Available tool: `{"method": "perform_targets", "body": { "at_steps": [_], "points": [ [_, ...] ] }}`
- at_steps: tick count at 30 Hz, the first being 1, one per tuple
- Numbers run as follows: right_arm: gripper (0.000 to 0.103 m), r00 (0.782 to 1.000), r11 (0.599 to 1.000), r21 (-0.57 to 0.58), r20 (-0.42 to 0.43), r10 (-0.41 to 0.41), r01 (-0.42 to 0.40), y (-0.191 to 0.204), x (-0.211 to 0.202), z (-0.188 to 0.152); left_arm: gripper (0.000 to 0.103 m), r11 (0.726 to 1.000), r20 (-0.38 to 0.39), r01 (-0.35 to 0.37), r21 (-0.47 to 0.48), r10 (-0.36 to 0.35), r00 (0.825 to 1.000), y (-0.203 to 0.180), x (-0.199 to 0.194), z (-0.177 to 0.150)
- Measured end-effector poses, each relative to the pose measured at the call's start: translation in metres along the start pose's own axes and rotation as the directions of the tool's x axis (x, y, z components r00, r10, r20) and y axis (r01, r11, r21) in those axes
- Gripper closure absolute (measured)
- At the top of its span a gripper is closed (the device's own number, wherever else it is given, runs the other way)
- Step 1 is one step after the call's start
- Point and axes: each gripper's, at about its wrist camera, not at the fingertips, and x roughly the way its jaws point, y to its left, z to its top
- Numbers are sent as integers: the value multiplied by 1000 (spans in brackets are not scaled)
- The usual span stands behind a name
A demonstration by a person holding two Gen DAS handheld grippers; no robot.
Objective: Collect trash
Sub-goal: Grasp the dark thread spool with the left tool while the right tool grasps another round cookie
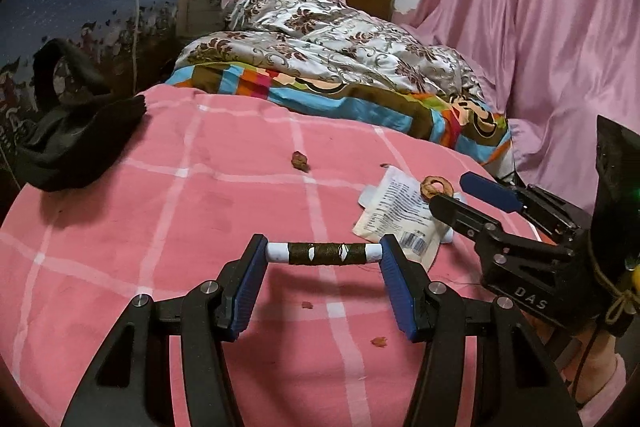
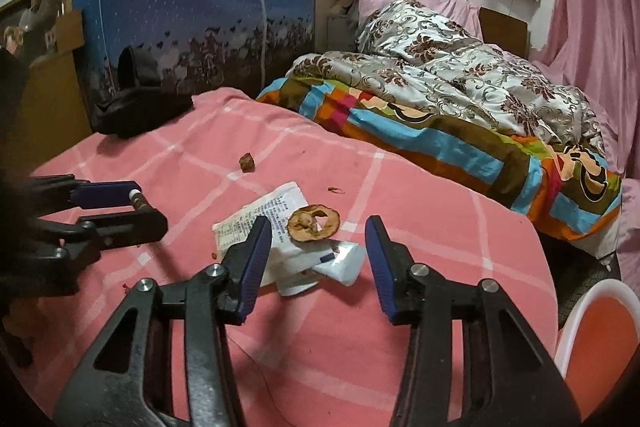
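Facing the litter on the pink checked bedspread, the right gripper stands released, its blue pads spread to either side of the dried fruit slice. The slice lies just ahead of the fingertips, resting on a white printed wrapper beside a small white packet; it is round and flat, so no long axis governs the approach. The left gripper is clenched on a thread spool, held end to end, its long axis crosswise between the pads. A brown scrap lies farther toward the head of the bed, well apart from both. Judged from position, the right gripper is the nearer to the slice and is free to take it.
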Motion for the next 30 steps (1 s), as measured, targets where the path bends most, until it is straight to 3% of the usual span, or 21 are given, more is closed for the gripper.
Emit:
{"method": "perform_targets", "body": {
  "at_steps": [6,12,17,20,30],
  "points": [
    [67,999,1000,-1,-39,9,-9,1,9,1,52,1000,1,0,1,0,1000,1,0,0],
    [67,1000,1000,19,-14,15,-14,-2,3,2,52,1000,12,-7,8,7,1000,-1,-4,0],
    [67,997,999,37,83,-8,5,-4,-17,3,52,999,61,-22,27,21,998,-9,-15,0],
    [67,981,998,57,194,-26,15,-5,-39,4,52,999,110,-25,41,20,994,-15,-23,4],
    [67,878,992,115,468,-105,57,-16,-109,3,52,994,275,3,111,-34,961,-53,-57,23]
  ]
}}
